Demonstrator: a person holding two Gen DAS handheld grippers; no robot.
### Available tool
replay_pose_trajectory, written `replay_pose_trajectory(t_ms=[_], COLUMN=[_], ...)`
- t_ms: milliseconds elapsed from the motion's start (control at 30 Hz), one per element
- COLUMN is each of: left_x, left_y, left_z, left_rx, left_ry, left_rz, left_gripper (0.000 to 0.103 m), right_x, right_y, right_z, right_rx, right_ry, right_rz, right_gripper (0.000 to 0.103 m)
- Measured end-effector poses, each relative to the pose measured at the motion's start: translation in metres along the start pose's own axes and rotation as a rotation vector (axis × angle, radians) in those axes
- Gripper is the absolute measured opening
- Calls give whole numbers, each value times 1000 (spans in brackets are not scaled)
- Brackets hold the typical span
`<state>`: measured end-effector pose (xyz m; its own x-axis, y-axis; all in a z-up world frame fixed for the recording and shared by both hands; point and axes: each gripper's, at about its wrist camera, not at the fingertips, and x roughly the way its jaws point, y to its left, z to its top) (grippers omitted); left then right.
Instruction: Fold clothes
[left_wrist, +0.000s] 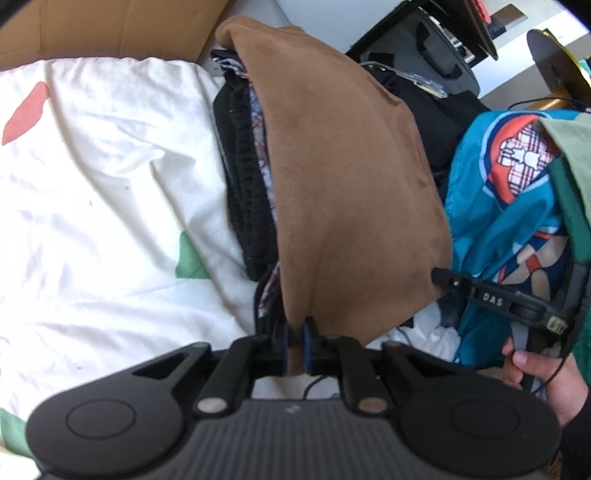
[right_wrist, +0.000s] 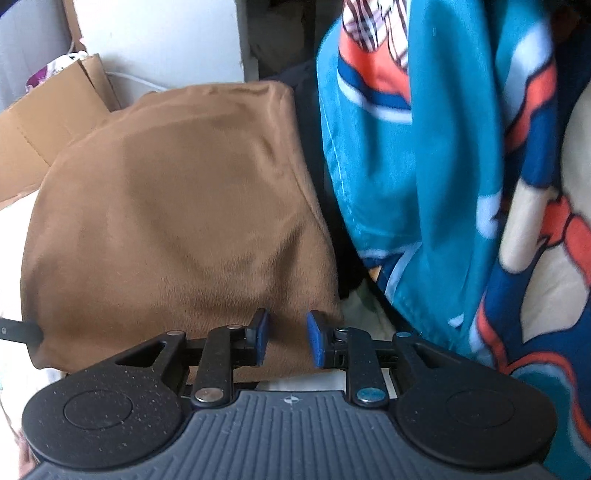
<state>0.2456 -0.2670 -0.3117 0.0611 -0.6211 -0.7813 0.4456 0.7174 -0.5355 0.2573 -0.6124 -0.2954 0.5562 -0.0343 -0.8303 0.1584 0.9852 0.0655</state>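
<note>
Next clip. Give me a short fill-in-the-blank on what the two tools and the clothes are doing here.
1. The left tool is shut on the near edge of the ____ garment.
2. The right tool has its jaws ____, gripping nothing.
3. The sheet beside the stack of clothes is mostly ____.

Missing words: brown; open; white

Folded garment (left_wrist: 343, 177) atop clothes stack (left_wrist: 243, 184); sheet (left_wrist: 110, 184) left, blanket (left_wrist: 498, 206) right.
</note>
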Motion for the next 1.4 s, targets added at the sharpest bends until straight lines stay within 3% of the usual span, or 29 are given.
replay_pose_trajectory(t_ms=[67, 133, 200, 233, 300, 367, 433, 567, 767, 1167, 1400], left_x=[-2, -4, -6, -8, -9, -9, -8, -12, -22, -50, -75], left_y=[1, 2, 1, 0, -1, -4, -7, -16, -23, -32, -57], left_z=[-2, -3, -3, -2, -1, 1, 3, 5, 13, 28, 48], left_rx=[-7, -9, -4, -3, -1, 0, 7, 38, 35, -20, -18], left_ry=[1, 3, 7, 6, 1, 0, 4, 26, 20, 29, 34], left_rz=[13, 25, 36, 40, 50, 84, 113, 117, 157, 230, 258], left_gripper=[20, 21, 31, 41, 54, 77, 88, 92, 100, 102, 102], right_x=[1, 0, -1, -2, -3, -6, -7, -9, -19, -32, -57], right_y=[1, 3, 5, 5, 7, 10, 13, 21, 30, 20, 22], right_z=[-1, -2, -2, -1, 1, 3, 5, 9, 17, 36, 60], right_rx=[7, 10, 20, 27, 41, 50, 65, 85, 99, 208, 242], right_ry=[2, 5, 13, 16, 20, 16, 20, 33, 7, 127, 146], right_rz=[0, 2, 6, 6, 5, 6, 12, 18, -22, 15, 30], right_gripper=[36, 40, 41, 44, 60, 78, 89, 95, 97, 100, 100])
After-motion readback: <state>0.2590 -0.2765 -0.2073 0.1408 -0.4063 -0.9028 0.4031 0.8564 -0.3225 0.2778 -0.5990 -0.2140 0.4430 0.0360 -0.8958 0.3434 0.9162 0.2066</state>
